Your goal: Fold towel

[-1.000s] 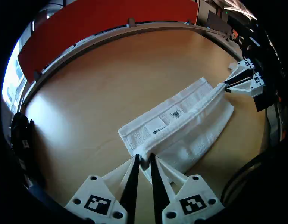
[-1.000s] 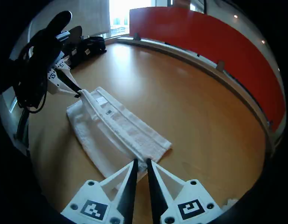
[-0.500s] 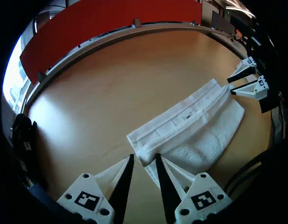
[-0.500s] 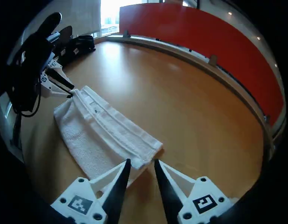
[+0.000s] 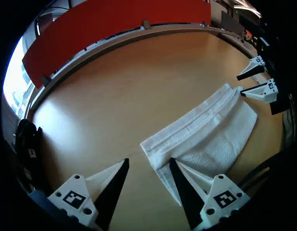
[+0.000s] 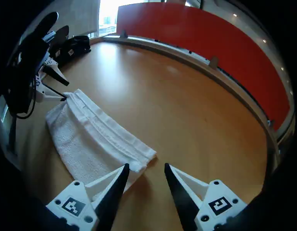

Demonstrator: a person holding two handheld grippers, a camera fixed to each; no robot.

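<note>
A white towel (image 5: 206,133), folded lengthwise into a long strip, lies flat on the wooden table (image 5: 121,92). My left gripper (image 5: 148,159) is open at the towel's near end; its right finger rests over the towel's corner and nothing is pinched. In that view my right gripper (image 5: 242,85) stands open at the towel's far end. In the right gripper view the towel (image 6: 94,138) runs from my open right gripper (image 6: 147,165) off to the open left gripper (image 6: 65,91), which a dark-sleeved arm holds.
A red panel (image 5: 110,23) stands along the table's far curved edge (image 6: 210,65). Black gear (image 6: 73,44) sits on the table's far left corner by a bright window. Wide bare wood stretches beyond the towel.
Both grippers went from shut on the towel's ends to open and let it go. The lifted fold has settled flat, and both grippers have drawn back slightly.
</note>
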